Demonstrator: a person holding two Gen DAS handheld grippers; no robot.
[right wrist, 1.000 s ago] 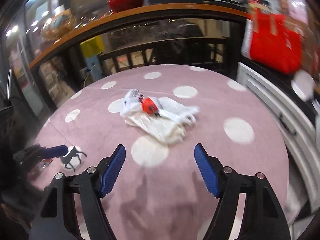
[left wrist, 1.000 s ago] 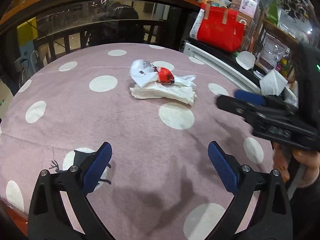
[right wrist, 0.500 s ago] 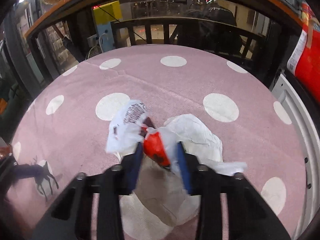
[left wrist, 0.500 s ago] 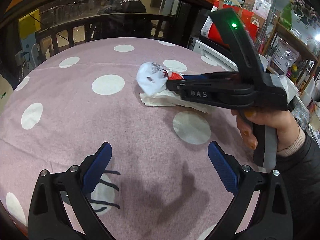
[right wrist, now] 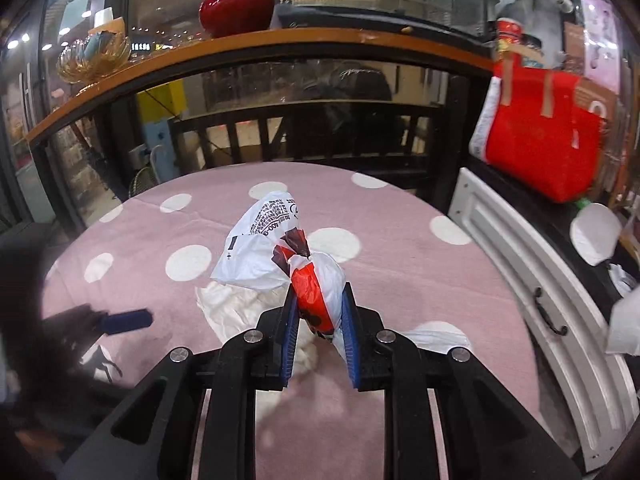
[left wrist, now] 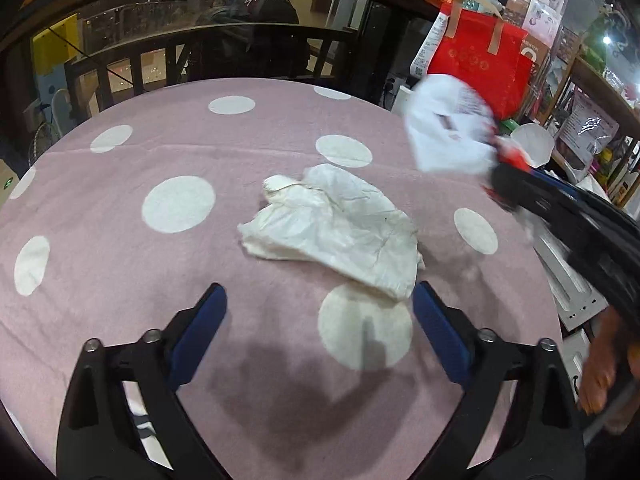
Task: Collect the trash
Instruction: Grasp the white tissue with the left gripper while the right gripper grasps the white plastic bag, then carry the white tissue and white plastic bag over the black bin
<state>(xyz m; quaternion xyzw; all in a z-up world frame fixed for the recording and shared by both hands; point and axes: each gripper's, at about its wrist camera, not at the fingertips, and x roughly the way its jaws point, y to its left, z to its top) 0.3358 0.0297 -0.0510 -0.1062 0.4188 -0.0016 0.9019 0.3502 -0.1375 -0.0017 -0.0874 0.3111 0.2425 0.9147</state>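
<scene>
A red and white plastic wrapper (right wrist: 260, 248) hangs above the table, and my right gripper (right wrist: 320, 300) is shut on its red knotted part, the jaws still squeezing in. In the left wrist view the wrapper (left wrist: 448, 136) is blurred at the upper right, ahead of the right gripper (left wrist: 506, 182). A crumpled white paper (left wrist: 340, 228) lies on the pink dotted tablecloth (left wrist: 120, 260). My left gripper (left wrist: 318, 292) sits just short of the paper's near edge. Its jaws are closing with nothing pressed between them. The paper (right wrist: 232, 308) also shows under the wrapper.
A red bag (right wrist: 540, 152) stands on a cluttered counter to the right. A white cabinet (right wrist: 520, 280) borders the table's right edge. A dark railing (left wrist: 200, 52) runs behind the table. A person's hand (left wrist: 604, 380) is at the far right.
My right gripper shut on the wrapper and lifted it up and right, off the paper. My left gripper moved forward to the paper, and its jaws narrowed a little.
</scene>
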